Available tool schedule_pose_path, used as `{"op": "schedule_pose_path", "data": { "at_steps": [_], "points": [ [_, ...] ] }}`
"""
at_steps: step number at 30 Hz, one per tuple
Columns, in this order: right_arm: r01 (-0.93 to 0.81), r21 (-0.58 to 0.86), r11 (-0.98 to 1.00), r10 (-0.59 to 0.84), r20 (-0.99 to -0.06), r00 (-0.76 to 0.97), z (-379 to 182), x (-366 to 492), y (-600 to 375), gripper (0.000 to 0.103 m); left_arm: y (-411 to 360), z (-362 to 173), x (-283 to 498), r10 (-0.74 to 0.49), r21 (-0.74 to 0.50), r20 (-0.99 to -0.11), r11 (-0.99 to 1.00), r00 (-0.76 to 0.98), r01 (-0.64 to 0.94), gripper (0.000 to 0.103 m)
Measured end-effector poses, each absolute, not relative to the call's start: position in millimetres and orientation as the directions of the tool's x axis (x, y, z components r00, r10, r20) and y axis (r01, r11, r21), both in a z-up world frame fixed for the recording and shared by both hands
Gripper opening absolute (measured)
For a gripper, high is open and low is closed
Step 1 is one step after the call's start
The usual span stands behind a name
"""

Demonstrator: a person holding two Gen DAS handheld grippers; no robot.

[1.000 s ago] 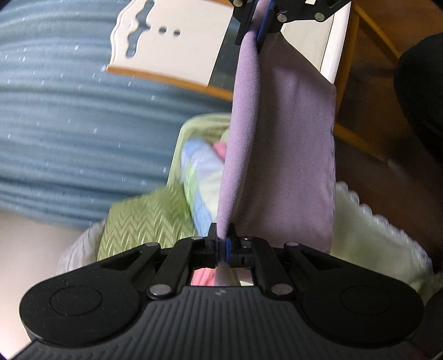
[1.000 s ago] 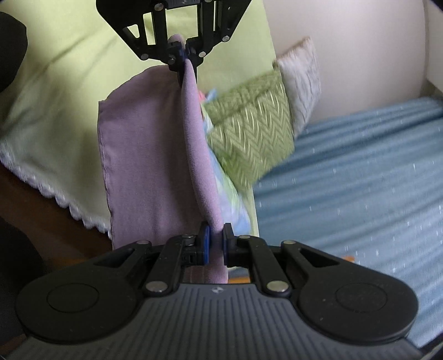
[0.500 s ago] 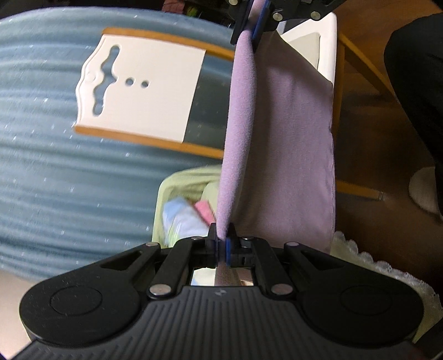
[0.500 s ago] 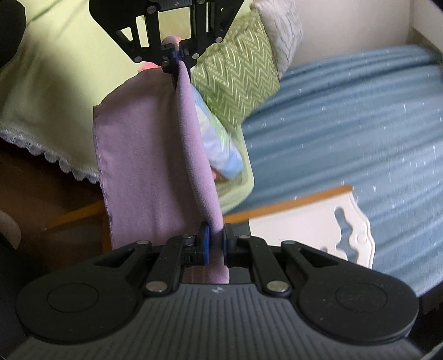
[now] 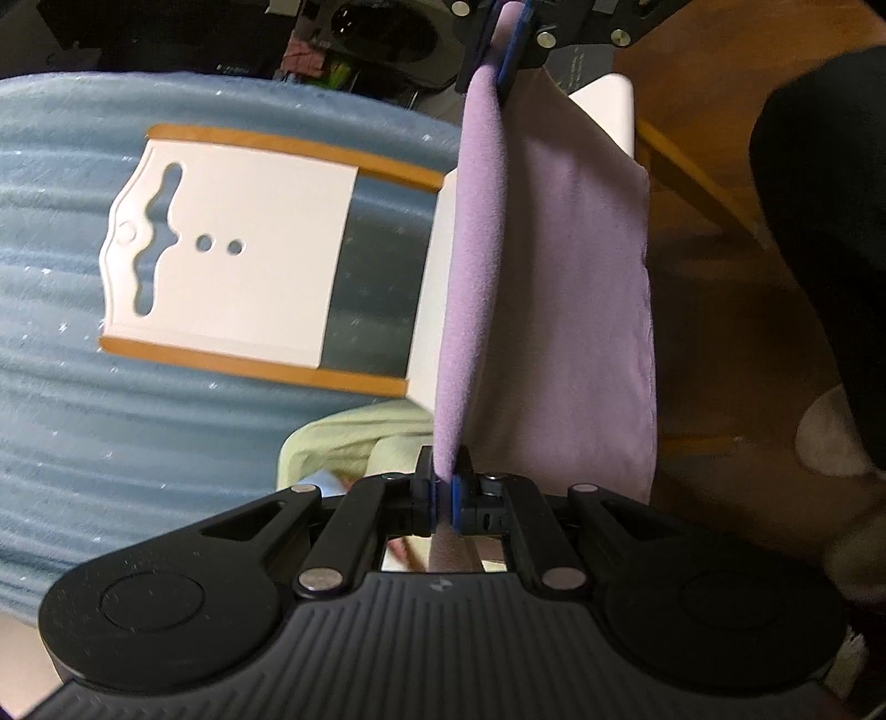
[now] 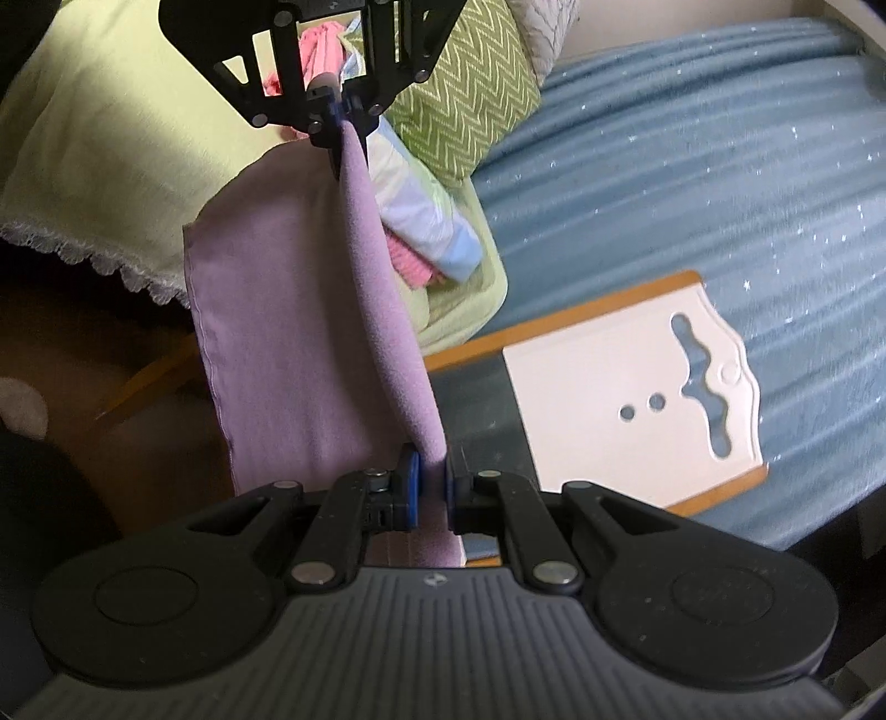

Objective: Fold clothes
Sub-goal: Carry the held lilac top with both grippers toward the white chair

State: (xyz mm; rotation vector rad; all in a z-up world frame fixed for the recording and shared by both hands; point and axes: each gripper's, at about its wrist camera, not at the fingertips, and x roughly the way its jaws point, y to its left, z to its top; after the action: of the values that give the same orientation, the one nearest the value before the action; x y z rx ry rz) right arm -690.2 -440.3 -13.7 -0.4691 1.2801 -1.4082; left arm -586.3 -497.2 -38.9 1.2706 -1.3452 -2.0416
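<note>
A lilac cloth [image 5: 559,310] hangs folded between my two grippers, held taut along its top fold. My left gripper [image 5: 442,487] is shut on one end of that fold. The right gripper [image 5: 501,33] faces it at the top of the left wrist view, pinching the other end. In the right wrist view the right gripper [image 6: 431,482] is shut on the lilac cloth [image 6: 299,310], and the left gripper [image 6: 338,122] grips the far end. The cloth's loose half drops toward the floor side.
A white chair with a cut-out backrest [image 5: 232,255] and orange-wood rails stands against the blue ribbed bedspread [image 5: 83,432]. A pale green basket [image 6: 459,310] holds folded clothes beside a green zigzag pillow [image 6: 470,83]. A person's dark leg [image 5: 830,221] is near the wooden floor.
Both grippers have carried the stretched cloth sideways from over the basket and pillow to over the white chair. Their grip has not changed.
</note>
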Motion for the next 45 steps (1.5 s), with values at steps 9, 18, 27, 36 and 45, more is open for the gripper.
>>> {"op": "schedule_pose_path", "data": {
  "at_steps": [9,18,27,36,45],
  "points": [
    [0.498,-0.837,0.227,-0.839,-0.428,-0.337,-27,-724,-446,0.006,-524,-54,-630,-0.636,0.836,-0.523,-0.513,-0.568,-0.195,0.005],
    [0.434,-0.899,0.054,-0.871,-0.255,-0.419,18,-795,-529,0.006,-608,4,-709,-0.691,0.896,-0.354,-0.443,-0.63,-0.018,0.004],
    [0.527,-0.805,0.273,-0.774,-0.509,-0.377,-113,-805,-534,0.006,-614,-134,-724,-0.611,0.814,-0.546,-0.548,-0.573,-0.192,0.004],
    [0.569,-0.772,0.284,-0.761,-0.542,-0.357,-136,-800,-529,0.006,-608,-163,-712,-0.612,0.82,-0.536,-0.541,-0.581,-0.186,0.004],
    [0.57,-0.765,0.299,-0.766,-0.549,-0.334,-137,-793,-531,0.006,-604,-168,-699,-0.649,0.854,-0.503,-0.476,-0.571,-0.212,0.004]
  ]
}}
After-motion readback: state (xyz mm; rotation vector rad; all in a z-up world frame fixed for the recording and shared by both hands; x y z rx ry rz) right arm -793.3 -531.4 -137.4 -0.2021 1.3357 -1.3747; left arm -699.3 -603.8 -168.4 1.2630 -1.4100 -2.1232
